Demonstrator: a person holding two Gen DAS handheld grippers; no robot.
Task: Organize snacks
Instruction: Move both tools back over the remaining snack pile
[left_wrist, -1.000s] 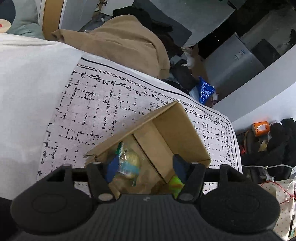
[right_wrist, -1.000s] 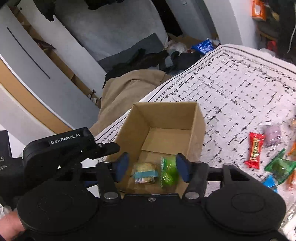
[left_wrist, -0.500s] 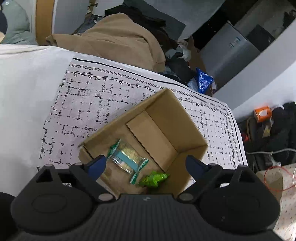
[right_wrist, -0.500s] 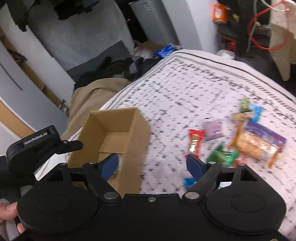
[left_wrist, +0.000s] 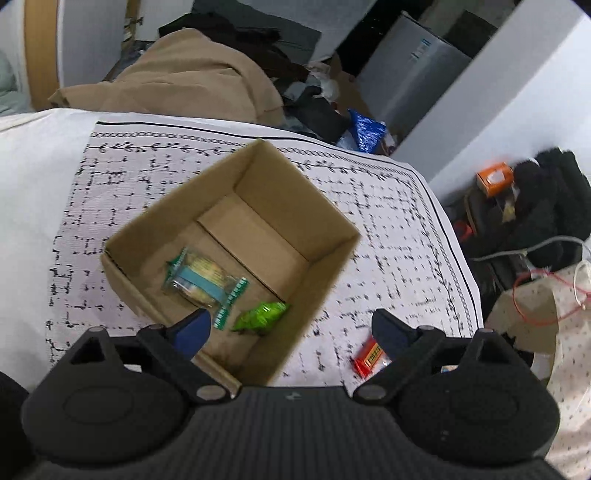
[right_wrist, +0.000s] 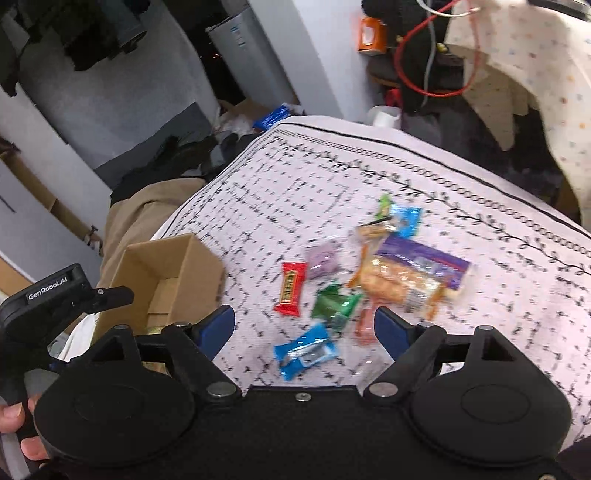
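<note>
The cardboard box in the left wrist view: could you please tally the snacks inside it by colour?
Clear packet with teal band: 1
Bright green packet: 1
Total: 2

The cardboard box (left_wrist: 236, 236) stands open-topped near the left edge of the patterned cloth (right_wrist: 295, 184), its walls barring any sideways way in; two packets lie at its near end, the far half of its floor bare. Between box and snack heap (right_wrist: 369, 273) runs an open strip of cloth. The heap crowds the cloth's middle, with the red bar (right_wrist: 290, 288) lying nearest the box. Bare cloth rings the heap toward the far and right edges.
</note>
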